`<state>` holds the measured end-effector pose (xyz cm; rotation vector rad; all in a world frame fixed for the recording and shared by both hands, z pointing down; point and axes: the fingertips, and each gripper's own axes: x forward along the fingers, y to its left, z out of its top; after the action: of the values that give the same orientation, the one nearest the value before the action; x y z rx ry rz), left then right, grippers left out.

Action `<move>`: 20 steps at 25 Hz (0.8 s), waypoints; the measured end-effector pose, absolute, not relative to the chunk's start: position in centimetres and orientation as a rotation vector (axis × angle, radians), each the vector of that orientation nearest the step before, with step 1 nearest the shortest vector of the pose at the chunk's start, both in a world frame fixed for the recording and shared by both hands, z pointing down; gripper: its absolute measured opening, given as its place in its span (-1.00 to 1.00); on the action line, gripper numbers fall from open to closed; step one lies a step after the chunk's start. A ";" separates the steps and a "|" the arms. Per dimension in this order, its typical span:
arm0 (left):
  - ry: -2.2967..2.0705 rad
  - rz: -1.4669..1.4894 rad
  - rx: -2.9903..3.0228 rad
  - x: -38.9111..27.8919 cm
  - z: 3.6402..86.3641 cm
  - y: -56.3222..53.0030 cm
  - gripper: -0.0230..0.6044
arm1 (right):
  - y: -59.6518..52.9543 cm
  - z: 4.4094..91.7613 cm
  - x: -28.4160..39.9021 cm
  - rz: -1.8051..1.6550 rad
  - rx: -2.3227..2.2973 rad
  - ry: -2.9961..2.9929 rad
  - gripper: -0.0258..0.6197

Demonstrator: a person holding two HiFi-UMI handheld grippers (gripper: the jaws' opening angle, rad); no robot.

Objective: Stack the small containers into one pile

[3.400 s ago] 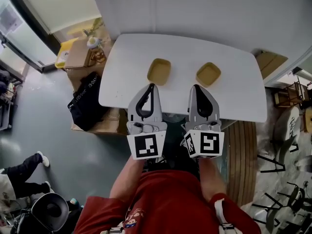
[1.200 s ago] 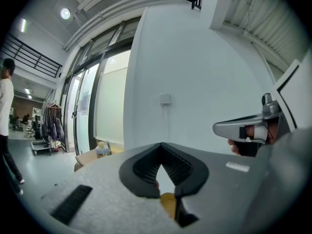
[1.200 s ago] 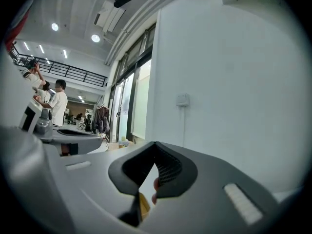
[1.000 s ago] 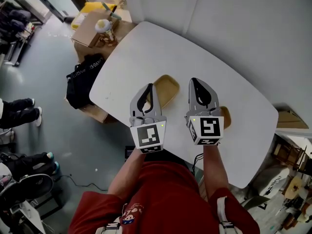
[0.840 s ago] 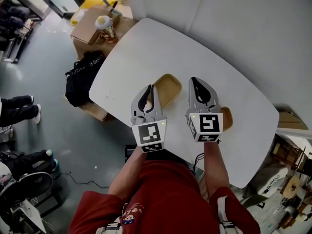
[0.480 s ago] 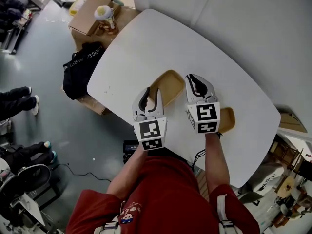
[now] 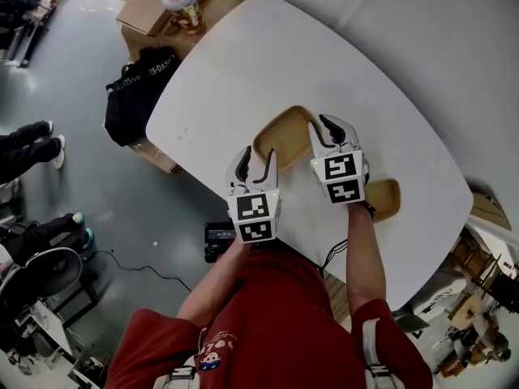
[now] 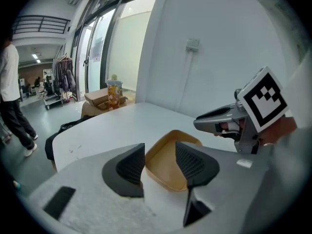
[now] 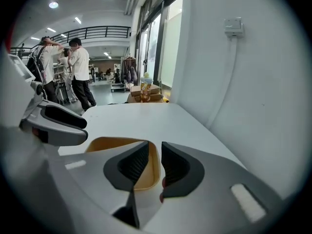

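Two tan shallow containers lie on the white table (image 7: 227, 63). One container (image 7: 280, 136) is in the middle; the other container (image 7: 386, 200) lies to the right, partly hidden behind my right hand. My left gripper (image 7: 255, 164) hovers at the near edge of the middle container (image 8: 168, 160). Its jaws have just been opening and stand wide, gripping nothing. My right gripper (image 7: 328, 127) is over that container's right rim (image 9: 122, 150). Its jaws have also been opening; a narrow gap shows, and the pads press on nothing.
A cardboard box with a cup (image 7: 183, 3) and a black bag (image 7: 136, 86) sit on the floor past the table's left edge. A white wall runs along the far side. People stand in the hall (image 9: 78, 72).
Both grippers have sunk toward the table and tipped downward over the middle container. Both pairs of jaws have gone from shut to open, the left wider than the right.
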<state>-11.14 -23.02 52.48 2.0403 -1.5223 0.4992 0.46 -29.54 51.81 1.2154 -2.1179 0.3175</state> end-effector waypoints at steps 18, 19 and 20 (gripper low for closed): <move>-1.364 0.545 1.792 -10.5 60.1 -21.5 -0.28 | -31.4 58.9 0.5 0.421 1.032 -1.977 -0.52; -1.357 0.542 1.788 -10.5 60.2 -21.5 -0.28 | -31.4 59.1 0.5 0.424 1.027 -1.972 -0.52; -1.351 0.537 1.786 -10.4 60.3 -21.6 -0.30 | -31.4 59.2 0.6 0.423 1.024 -1.968 -0.54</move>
<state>-10.45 -21.56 60.27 1.7865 -1.3508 0.5369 0.56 -31.38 59.21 1.0244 -1.9681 0.4231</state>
